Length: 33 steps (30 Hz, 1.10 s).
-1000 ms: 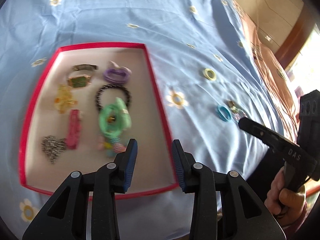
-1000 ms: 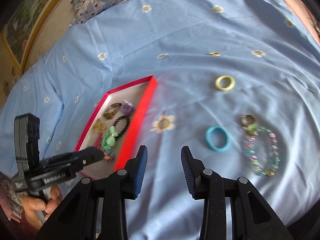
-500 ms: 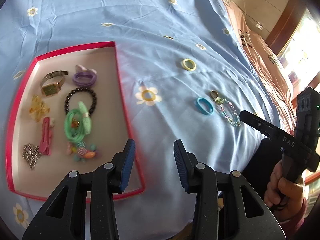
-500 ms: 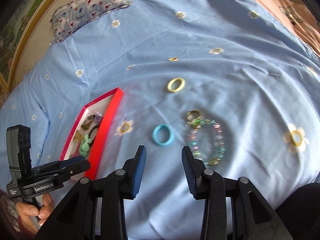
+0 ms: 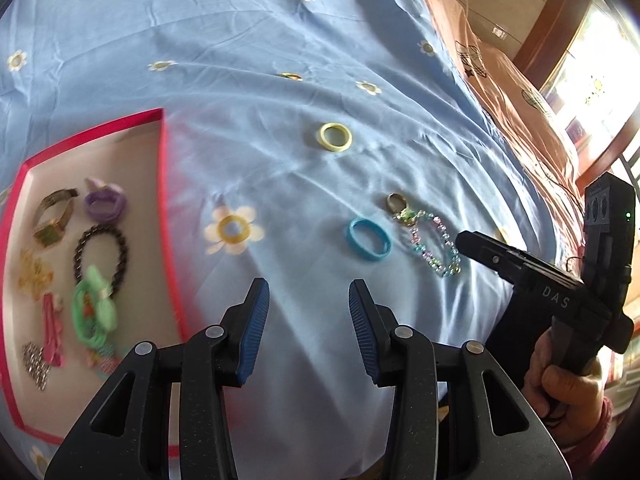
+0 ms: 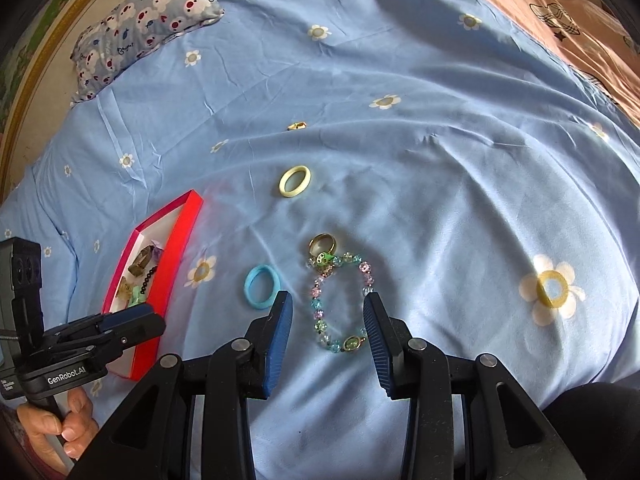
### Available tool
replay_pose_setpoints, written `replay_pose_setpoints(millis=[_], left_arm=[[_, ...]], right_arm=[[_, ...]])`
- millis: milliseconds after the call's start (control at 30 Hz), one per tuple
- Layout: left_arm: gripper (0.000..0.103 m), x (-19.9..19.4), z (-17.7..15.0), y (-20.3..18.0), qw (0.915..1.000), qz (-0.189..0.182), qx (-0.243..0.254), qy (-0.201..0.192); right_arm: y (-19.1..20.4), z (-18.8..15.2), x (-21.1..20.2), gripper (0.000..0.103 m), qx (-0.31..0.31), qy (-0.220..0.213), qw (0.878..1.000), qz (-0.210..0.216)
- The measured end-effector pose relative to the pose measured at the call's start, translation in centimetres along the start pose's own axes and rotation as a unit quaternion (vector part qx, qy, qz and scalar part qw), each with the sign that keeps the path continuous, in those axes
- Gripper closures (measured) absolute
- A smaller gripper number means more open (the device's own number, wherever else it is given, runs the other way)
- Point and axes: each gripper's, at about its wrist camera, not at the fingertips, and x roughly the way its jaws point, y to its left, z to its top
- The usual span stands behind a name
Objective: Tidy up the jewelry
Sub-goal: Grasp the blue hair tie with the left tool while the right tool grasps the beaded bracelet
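Note:
A red-rimmed tray (image 5: 163, 184) (image 6: 176, 248) on the blue bedsheet holds a watch, hair ties, clips and a black bead bracelet. Loose on the sheet to its right lie a yellow ring (image 5: 322, 138) (image 6: 282, 186), a blue ring (image 5: 376, 256) (image 6: 248, 286), a gold ring (image 5: 396, 200) (image 6: 322, 236) and a pastel beaded bracelet (image 5: 416, 240) (image 6: 318, 304). My left gripper (image 5: 309, 292) hovers over bare sheet just right of the tray, its jaws opening with nothing between them. My right gripper (image 6: 327, 304) is open above the beaded bracelet, apart from it.
A small gold clasp (image 6: 297, 125) lies farther up the sheet. A patterned pillow (image 6: 148, 12) sits at the far left and a pink blanket (image 6: 560, 12) covers the far right. A hand holds each gripper handle at the near edge.
My left gripper has slid right, off the tray and toward the loose rings, and its jaws have widened a little. My right gripper has moved across to hover over the beaded bracelet.

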Motion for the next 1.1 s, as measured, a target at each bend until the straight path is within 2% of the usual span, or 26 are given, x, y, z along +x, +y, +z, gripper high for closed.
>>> replay_pose_setpoints(millis=[300, 567, 633, 667, 700, 733, 767, 1100], left_arm=[[0.062, 3.4, 2.5, -1.4, 0.9997, -0.01, 0.008, 0.021], [0.063, 7.3, 3.1, -3.1, 0.998, -0.004, 0.033, 0.053], [0.069, 7.7, 2.9, -3.3, 0.9979, 0.004, 0.042, 0.05], [0.078, 7.6, 2.8, -3.4, 0.9977, 0.007, 0.049, 0.046], [0.091, 7.6, 2.8, -3.5, 0.9975, 0.005, 0.054, 0.045], [0.096, 7.5, 2.7, -3.4, 0.9974, 0.0, 0.055, 0.047], [0.1, 7.4, 2.7, -3.3, 0.9974, -0.006, 0.054, 0.048], [0.101, 3.6, 1.6, -2.2, 0.9991, -0.02, 0.035, 0.015]], right_arm=[[-0.8, 0.9, 1.9, 0.061, -0.019, 0.032, 0.999, -0.026], [-1.0, 0.5, 3.6, 0.062, -0.031, 0.052, 0.998, -0.028], [-1.0, 0.5, 3.8, 0.066, -0.034, 0.051, 0.998, -0.029], [-1.0, 0.5, 3.9, 0.069, -0.035, 0.05, 0.998, -0.032], [-1.1, 0.6, 3.9, 0.077, -0.034, 0.048, 0.998, -0.036], [-1.3, 0.6, 3.9, 0.089, -0.031, 0.048, 0.998, -0.036], [-1.4, 0.6, 3.9, 0.095, -0.025, 0.048, 0.998, -0.033], [-0.4, 0.7, 1.7, 0.095, -0.015, 0.014, 1.0, 0.009]])
